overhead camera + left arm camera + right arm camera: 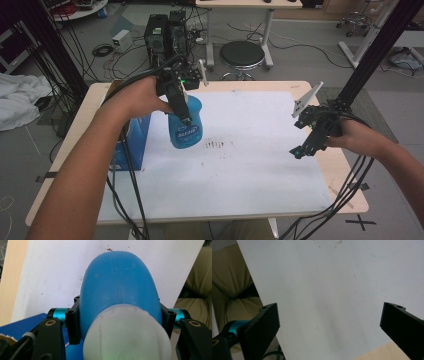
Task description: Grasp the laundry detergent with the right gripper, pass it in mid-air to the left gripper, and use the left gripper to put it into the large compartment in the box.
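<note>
Left gripper view is showing the left gripper (120, 322) clamping the blue bottle (120, 287) by its sides, lifted over the white sheet (260, 170). Keeping it upright is advisable, while the right gripper (306, 146) is hanging wide open, empty.

Blue bottle (185, 125) w/ white cap, white mat (260, 165), dark-blue box (131, 145).

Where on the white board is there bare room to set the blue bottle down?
The white board lies bare between the blue bottle held in the left claw and the open right claw, apart from small dark specks. Its whole near strip is free too. The left edge is crowded by the blue box.
</note>
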A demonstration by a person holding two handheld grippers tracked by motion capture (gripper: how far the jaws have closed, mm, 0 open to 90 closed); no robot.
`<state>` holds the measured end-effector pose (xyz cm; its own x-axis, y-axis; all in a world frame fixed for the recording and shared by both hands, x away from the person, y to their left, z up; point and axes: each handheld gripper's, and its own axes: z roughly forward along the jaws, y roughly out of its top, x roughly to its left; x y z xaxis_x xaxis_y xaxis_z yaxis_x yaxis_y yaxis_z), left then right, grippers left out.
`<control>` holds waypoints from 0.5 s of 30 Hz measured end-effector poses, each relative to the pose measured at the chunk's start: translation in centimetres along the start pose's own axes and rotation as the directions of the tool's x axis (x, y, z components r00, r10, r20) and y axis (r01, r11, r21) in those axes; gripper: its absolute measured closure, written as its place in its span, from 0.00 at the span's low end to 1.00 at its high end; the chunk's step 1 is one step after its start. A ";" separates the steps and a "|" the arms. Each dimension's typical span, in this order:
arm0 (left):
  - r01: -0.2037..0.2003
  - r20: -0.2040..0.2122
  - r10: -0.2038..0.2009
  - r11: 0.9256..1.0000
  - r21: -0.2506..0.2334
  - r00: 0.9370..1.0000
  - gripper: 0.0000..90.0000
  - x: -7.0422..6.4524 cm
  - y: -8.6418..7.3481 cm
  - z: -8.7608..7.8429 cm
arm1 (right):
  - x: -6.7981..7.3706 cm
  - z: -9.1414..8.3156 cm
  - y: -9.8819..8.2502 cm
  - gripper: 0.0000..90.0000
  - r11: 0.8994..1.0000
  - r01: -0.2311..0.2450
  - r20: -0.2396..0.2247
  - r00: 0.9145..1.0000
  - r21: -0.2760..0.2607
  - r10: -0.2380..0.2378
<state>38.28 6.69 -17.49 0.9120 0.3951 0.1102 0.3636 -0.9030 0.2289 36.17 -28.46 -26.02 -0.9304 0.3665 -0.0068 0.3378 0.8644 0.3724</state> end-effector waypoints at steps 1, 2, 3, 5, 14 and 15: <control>0.021 -0.005 -0.021 1.000 0.005 1.000 0.42 0.2 -0.1 -0.4 | -0.1 -0.1 -0.1 0.02 1.000 0.005 -0.004 1.000 0.006 -0.005; 0.021 -0.005 -0.021 1.000 0.005 1.000 0.42 0.2 -0.1 -0.4 | -0.1 -0.1 -0.1 0.02 1.000 0.005 -0.004 1.000 0.006 -0.005; 0.070 -0.010 -0.070 0.998 0.003 0.998 0.42 0.7 -0.3 -1.0 | -0.1 -0.4 -0.4 0.02 1.000 0.013 -0.009 1.000 0.016 -0.013; 0.103 -0.022 -0.103 0.995 -0.001 0.994 0.42 1.1 -0.5 -1.7 | 0.1 -0.9 -0.8 0.02 0.999 0.036 -0.017 0.999 0.036 -0.035; 0.218 -0.063 -0.220 0.975 -0.032 0.973 0.42 2.6 -2.2 -5.4 | 0.3 -1.3 -0.7 0.02 0.996 0.064 -0.042 0.997 0.063 -0.062; 0.234 -0.064 -0.236 0.972 -0.033 0.970 0.42 2.7 -2.5 -5.9 | 0.3 -1.3 -0.7 0.02 0.996 0.066 -0.043 0.997 0.062 -0.064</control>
<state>38.76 11.03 -12.05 0.7866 0.6067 0.1147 0.5603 -0.7795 0.2799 35.51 -29.36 -25.09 -0.9553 0.2954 0.0093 0.2834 0.9066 0.3128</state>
